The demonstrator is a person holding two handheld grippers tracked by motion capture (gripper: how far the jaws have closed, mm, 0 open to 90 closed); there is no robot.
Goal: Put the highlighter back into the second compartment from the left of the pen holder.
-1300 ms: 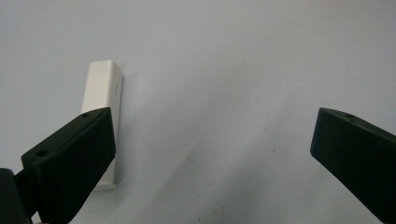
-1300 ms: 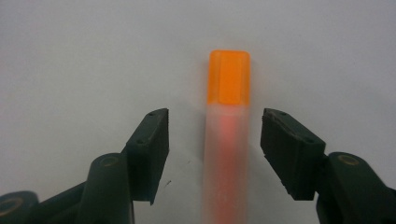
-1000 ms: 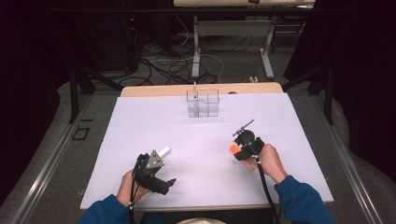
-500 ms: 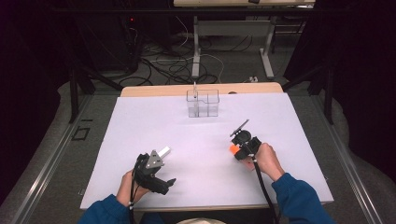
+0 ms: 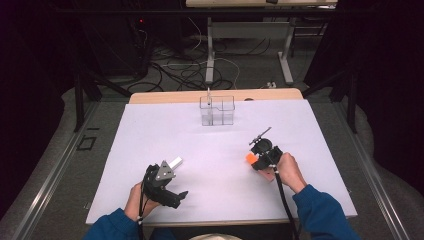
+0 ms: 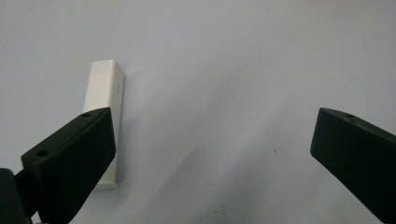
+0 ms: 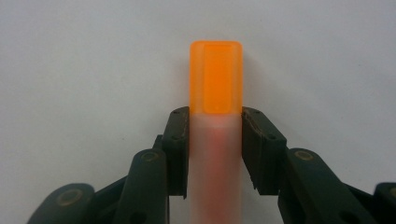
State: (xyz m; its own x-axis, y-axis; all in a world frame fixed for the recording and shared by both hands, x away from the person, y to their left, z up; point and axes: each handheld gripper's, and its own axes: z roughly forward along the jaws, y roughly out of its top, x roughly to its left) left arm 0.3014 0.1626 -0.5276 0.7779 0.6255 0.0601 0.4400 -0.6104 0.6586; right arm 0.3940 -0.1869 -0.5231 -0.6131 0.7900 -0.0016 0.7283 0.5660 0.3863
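A stick with a bright orange cap [image 7: 215, 77] and a pale frosted body lies on the white table sheet [image 5: 210, 145]. My right gripper [image 7: 215, 116] has just been closing, and its pads now press both sides of the stick just below the cap. From above, that gripper [image 5: 256, 161] sits right of centre, with the orange cap [image 5: 250, 158] poking out to its left. A white rectangular block [image 6: 105, 93] lies flat beside the left jaw of my left gripper [image 6: 212, 121], outside the gap. The left gripper [image 5: 169, 169] stands open near the front left, and the white block [image 5: 175, 163] lies just beyond it.
A clear, divided container [image 5: 217, 110] stands at the far middle of the sheet, with a thin upright piece at its left corner. Beyond the wooden table edge [image 5: 165, 96] are cables and table legs on the floor.
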